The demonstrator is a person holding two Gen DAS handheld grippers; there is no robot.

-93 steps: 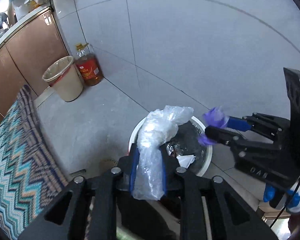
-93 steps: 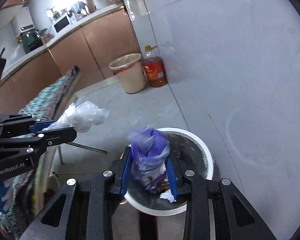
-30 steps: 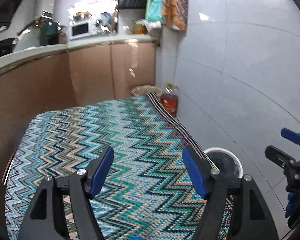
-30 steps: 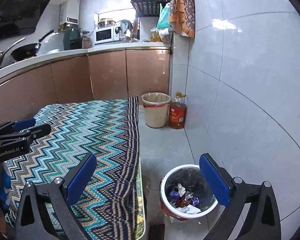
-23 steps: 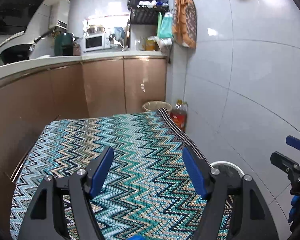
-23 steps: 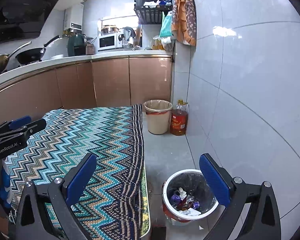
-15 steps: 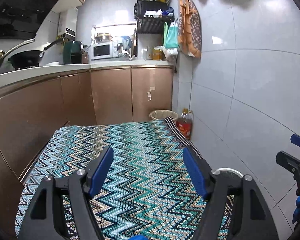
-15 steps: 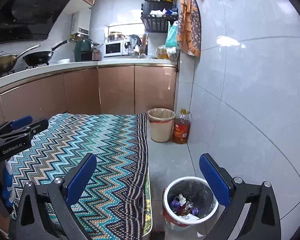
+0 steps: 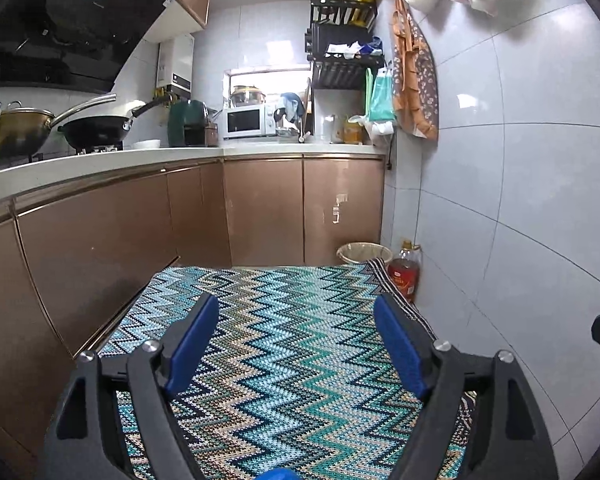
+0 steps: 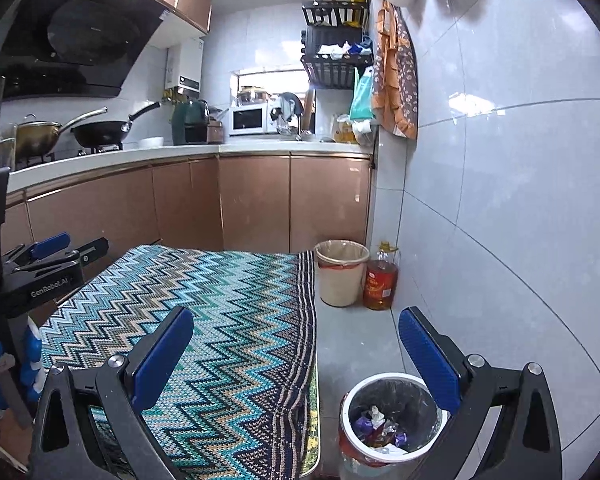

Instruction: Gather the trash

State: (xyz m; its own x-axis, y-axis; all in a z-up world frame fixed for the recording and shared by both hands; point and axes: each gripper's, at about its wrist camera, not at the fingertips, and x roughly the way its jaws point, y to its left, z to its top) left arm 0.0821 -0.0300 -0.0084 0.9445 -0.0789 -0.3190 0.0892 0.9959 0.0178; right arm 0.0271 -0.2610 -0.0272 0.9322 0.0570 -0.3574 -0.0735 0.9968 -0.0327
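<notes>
Left gripper [image 9: 296, 336]: jaws spread wide and just been opening further, nothing between the blue pads [image 9: 192, 340], only the zigzag-patterned tablecloth [image 9: 284, 364] beneath. Seen again from the right wrist view at the left edge [image 10: 66, 250], hovering over the cloth's left side.

Right gripper [image 10: 296, 354]: jaws also spread wide, empty, straddling the right edge of the tablecloth [image 10: 228, 320] and the grey floor [image 10: 356, 336] beside it.

Trash [image 10: 380, 428]: crumpled purple and white wrappers lying in a heap at the bottom of the white trash bin [image 10: 354, 394] with its dark liner, down on the floor just right of the table edge, below and just inside the right gripper's right-hand pad [image 10: 428, 364]. Well apart from the left gripper, and out of sight in the left wrist view. No clear long axis or heading to the crumpled pieces; bin standing upright, mouth facing up.

Farther right and back, against the tiled wall: beige waste basket [image 10: 342, 272] with a liner, upright, and just beside it to the right an oil bottle [image 10: 381, 282], upright, cap up, long axis vertical. Same pair visible past the cloth's far corner in the left wrist view: basket [image 9: 365, 252], bottle [image 9: 404, 274].
</notes>
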